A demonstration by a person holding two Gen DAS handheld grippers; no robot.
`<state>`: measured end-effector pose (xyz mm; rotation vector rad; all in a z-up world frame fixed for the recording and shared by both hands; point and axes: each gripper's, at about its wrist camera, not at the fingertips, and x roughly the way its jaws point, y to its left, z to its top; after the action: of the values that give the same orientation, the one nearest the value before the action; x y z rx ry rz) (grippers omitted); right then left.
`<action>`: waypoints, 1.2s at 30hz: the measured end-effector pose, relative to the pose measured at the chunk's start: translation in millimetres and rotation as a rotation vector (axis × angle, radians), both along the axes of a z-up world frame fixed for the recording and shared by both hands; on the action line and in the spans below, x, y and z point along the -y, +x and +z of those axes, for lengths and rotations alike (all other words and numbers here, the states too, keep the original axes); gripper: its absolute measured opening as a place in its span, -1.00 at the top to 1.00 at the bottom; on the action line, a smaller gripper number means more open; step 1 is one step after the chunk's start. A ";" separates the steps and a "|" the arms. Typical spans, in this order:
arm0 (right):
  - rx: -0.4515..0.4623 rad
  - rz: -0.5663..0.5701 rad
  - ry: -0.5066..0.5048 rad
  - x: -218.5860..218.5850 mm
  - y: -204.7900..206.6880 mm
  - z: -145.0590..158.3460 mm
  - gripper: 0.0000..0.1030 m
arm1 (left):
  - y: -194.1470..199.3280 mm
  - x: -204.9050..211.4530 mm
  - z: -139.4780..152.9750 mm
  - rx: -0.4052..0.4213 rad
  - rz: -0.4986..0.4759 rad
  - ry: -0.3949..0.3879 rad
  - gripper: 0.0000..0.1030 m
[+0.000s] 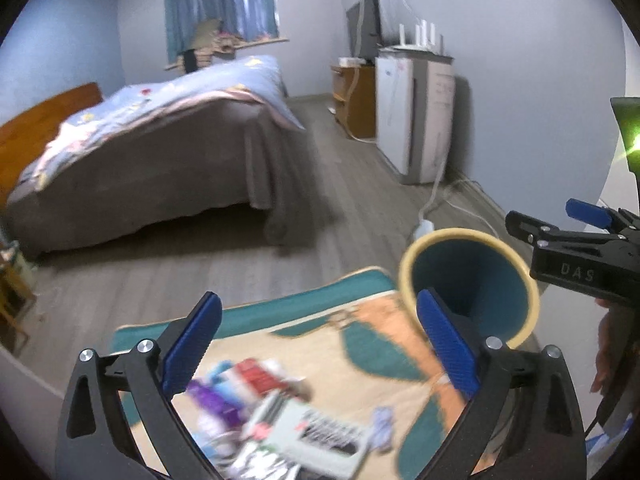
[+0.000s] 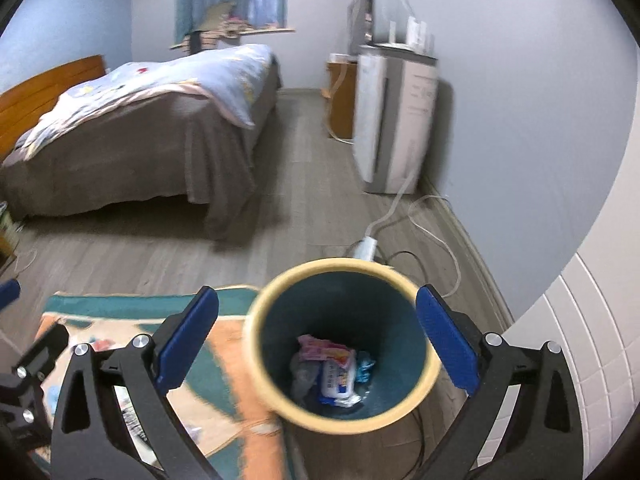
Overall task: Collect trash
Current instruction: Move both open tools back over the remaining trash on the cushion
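A teal trash bin with a cream rim [image 2: 344, 344] stands on the floor at the rug's edge. It holds several wrappers, among them a pink packet [image 2: 320, 350] and a white wipes pack [image 2: 338, 380]. My right gripper [image 2: 318, 340] is open and empty above the bin's mouth. My left gripper [image 1: 320, 344] is open and empty over the rug [image 1: 360, 344], above a blurred pile of trash packets [image 1: 280, 412]. The bin shows at the right in the left wrist view [image 1: 468, 284]. The right gripper [image 1: 560, 248] shows there beside the bin.
A bed [image 1: 152, 152] with a blue quilt fills the left. A white appliance [image 2: 392, 120] and a wooden cabinet [image 2: 340, 96] stand along the right wall. A power strip with cables [image 2: 366, 246] lies on the floor behind the bin.
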<state>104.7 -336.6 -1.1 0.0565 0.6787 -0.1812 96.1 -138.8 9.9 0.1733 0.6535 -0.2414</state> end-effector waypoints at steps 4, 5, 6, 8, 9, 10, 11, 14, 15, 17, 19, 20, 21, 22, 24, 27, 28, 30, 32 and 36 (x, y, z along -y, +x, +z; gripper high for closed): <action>0.002 0.058 0.047 -36.1 -14.5 8.1 -0.89 | -23.0 -49.1 13.2 0.008 0.074 -0.016 -0.89; -0.001 0.058 0.059 -45.2 -17.6 9.1 -0.89 | -27.7 -58.8 14.4 0.008 0.086 -0.022 -0.89; -0.004 0.056 0.065 -52.5 -19.6 9.6 -0.89 | -31.9 -68.5 15.7 0.007 0.097 -0.028 -0.89; -0.015 0.057 0.074 -68.9 -23.2 9.4 -0.89 | -43.1 -89.0 17.1 0.005 0.123 -0.031 -0.89; -0.023 0.064 0.077 -77.4 -24.3 8.7 -0.89 | -49.1 -98.8 16.9 0.007 0.140 -0.027 -0.89; -0.036 0.085 0.076 -89.7 -25.3 7.2 -0.89 | -52.8 -104.2 16.4 0.007 0.151 -0.025 -0.90; -0.045 0.101 0.066 -99.6 -26.2 5.9 -0.89 | -57.6 -111.6 14.8 0.004 0.164 -0.024 -0.90; -0.068 0.156 0.015 -128.6 -28.0 0.9 -0.89 | -68.7 -133.0 7.7 -0.014 0.195 -0.028 -0.90; -0.075 0.179 0.010 -137.0 -27.7 -1.3 -0.89 | -70.9 -138.7 5.6 -0.018 0.204 -0.029 -0.90; -0.091 0.217 0.022 -148.4 -29.2 -8.0 -0.89 | -74.5 -151.8 -1.0 -0.026 0.227 -0.035 -0.90; -0.109 0.255 0.030 -156.9 -28.1 -15.3 -0.89 | -76.9 -162.5 -9.0 -0.032 0.234 -0.043 -0.90; -0.114 0.264 0.017 -161.7 -28.0 -18.9 -0.89 | -76.0 -168.1 -13.4 -0.044 0.247 -0.051 -0.90; -0.115 0.263 -0.002 -164.9 -28.4 -21.6 -0.89 | -76.1 -173.3 -17.0 -0.054 0.258 -0.067 -0.90; -0.111 0.265 -0.034 -169.7 -29.1 -24.4 -0.89 | -76.0 -179.4 -20.2 -0.065 0.263 -0.099 -0.90; -0.123 0.270 -0.066 -176.8 -29.5 -29.6 -0.89 | -77.7 -189.7 -25.1 -0.068 0.267 -0.135 -0.90; -0.177 0.283 -0.005 -180.3 -29.3 -39.3 -0.89 | -78.9 -198.4 -31.8 -0.063 0.273 -0.105 -0.90; -0.194 0.293 0.023 -180.7 -29.6 -42.7 -0.89 | -78.7 -200.5 -34.5 -0.069 0.275 -0.096 -0.90; -0.223 0.311 0.065 -181.1 -30.8 -48.9 -0.89 | -78.6 -204.2 -41.1 -0.097 0.270 -0.098 -0.90; -0.253 0.324 0.104 -180.7 -32.4 -56.9 -0.89 | -78.4 -205.8 -47.6 -0.135 0.271 -0.107 -0.90; -0.296 0.295 0.130 -177.8 -36.6 -72.7 -0.89 | -87.4 -197.8 -60.0 -0.154 0.274 -0.126 -0.90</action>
<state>68.2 -158.8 -73.8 0.0538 0.9840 0.1421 8.7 59.0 -50.1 -0.0566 0.8040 -0.0316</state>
